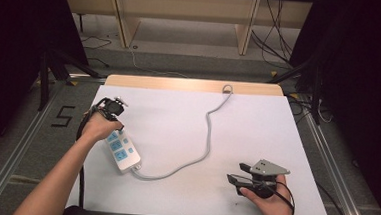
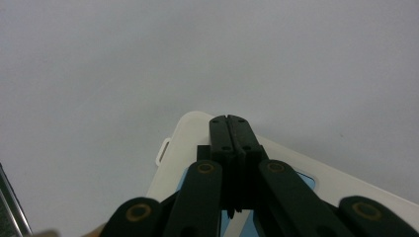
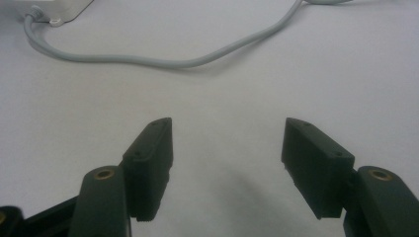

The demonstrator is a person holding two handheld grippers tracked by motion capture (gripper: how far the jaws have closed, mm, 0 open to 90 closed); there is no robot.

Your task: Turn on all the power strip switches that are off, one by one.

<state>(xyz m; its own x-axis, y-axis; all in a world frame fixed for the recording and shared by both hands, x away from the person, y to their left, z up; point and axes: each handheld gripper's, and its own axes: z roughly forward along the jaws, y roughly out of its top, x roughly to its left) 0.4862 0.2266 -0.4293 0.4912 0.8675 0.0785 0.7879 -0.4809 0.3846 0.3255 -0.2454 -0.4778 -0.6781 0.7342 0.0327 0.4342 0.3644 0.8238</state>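
White table (image 1: 257, 121) stands on grey floor (image 1: 191, 62).

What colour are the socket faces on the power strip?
Light blue, on the white power strip; clearest in the high view.

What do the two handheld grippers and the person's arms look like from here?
Both grippers, left gripper and right gripper, have black jaws on black linkage arms with brass-coloured pivot rings. The right carries a grey three-cornered plate on top. A black cable trails from the left gripper. The forearms are bare, no sleeves.

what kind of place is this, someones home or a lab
Most likely a lab or recording rig, not a home: a bare white table framed by metal rails, loose cables on the floor, and dark curtains on both sides.
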